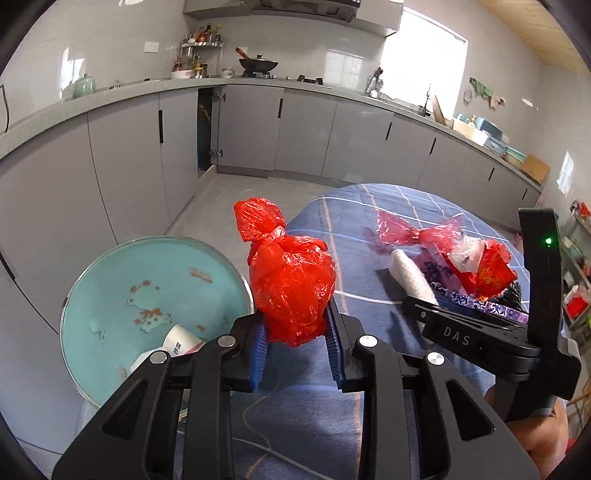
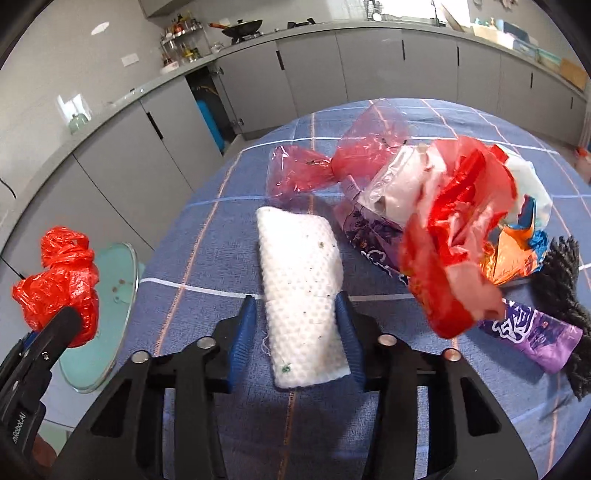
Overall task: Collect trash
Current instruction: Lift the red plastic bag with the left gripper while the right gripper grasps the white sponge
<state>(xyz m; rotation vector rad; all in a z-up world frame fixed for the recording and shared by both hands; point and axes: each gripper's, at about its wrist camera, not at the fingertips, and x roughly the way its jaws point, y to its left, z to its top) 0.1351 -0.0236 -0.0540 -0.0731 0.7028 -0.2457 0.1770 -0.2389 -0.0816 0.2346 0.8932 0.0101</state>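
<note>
While the left gripper (image 1: 297, 341) clamps the knotted red bag (image 1: 291, 284) beside the basin (image 1: 110, 373), the right gripper (image 2: 297, 332) pinches a white cloth (image 2: 301, 295), so dropping the bag in seems next.

Pretty clearly a home kitchen. Grey cabinets (image 1: 303, 136) with black handles run along the far walls under a long grey countertop (image 1: 110, 90). There's a wok (image 1: 258, 65) on the gas stove with a range hood (image 1: 295, 9) above it, a spice rack (image 1: 197, 55) full of bottles to its left, and a sink tap (image 1: 427, 99) by the bright window on the right. Near us, a table with a blue checked cloth (image 2: 207, 236).
</note>
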